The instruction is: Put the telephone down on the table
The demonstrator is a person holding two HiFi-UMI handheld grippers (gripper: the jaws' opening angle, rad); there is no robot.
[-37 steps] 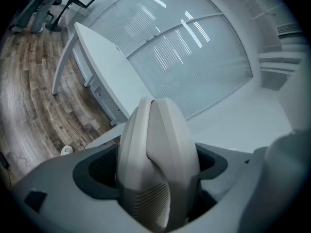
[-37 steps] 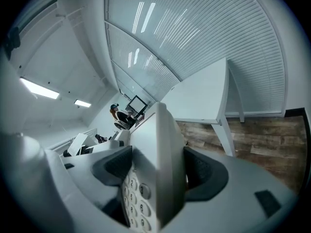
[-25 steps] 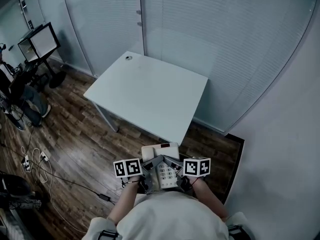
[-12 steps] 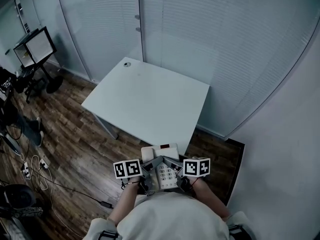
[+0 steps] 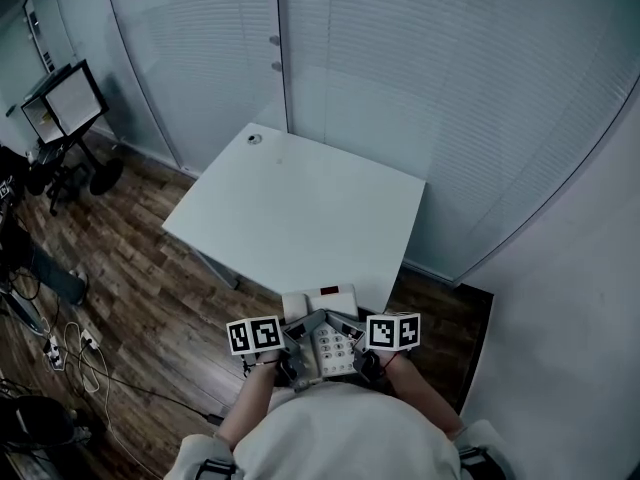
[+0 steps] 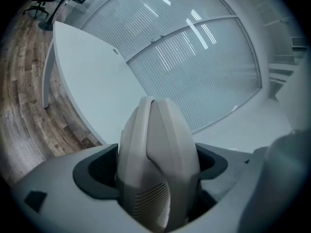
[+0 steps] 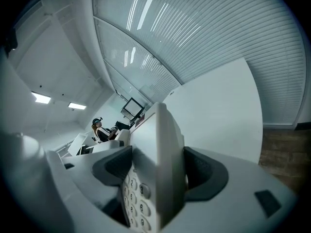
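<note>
A pale desk telephone (image 5: 325,330) with a keypad and a small red display is held in the air close to my body, just short of the near edge of the white table (image 5: 300,203). My left gripper (image 5: 297,340) is shut on its left side, where the handset (image 6: 155,164) fills the space between the jaws. My right gripper (image 5: 350,338) is shut on the telephone's right edge (image 7: 160,169), keypad buttons showing beside the jaw. The telephone hangs above the wooden floor, not touching the table.
The table top has only a small round cable hole (image 5: 255,139) at its far left corner. Glass partitions with blinds (image 5: 400,88) stand behind and to the right. Office chairs and a monitor (image 5: 60,103) are at far left; cables (image 5: 60,343) lie on the floor.
The table has drifted slightly down and toward me in the head view as I moved nearer. Both grippers keep the same hold on the telephone.
</note>
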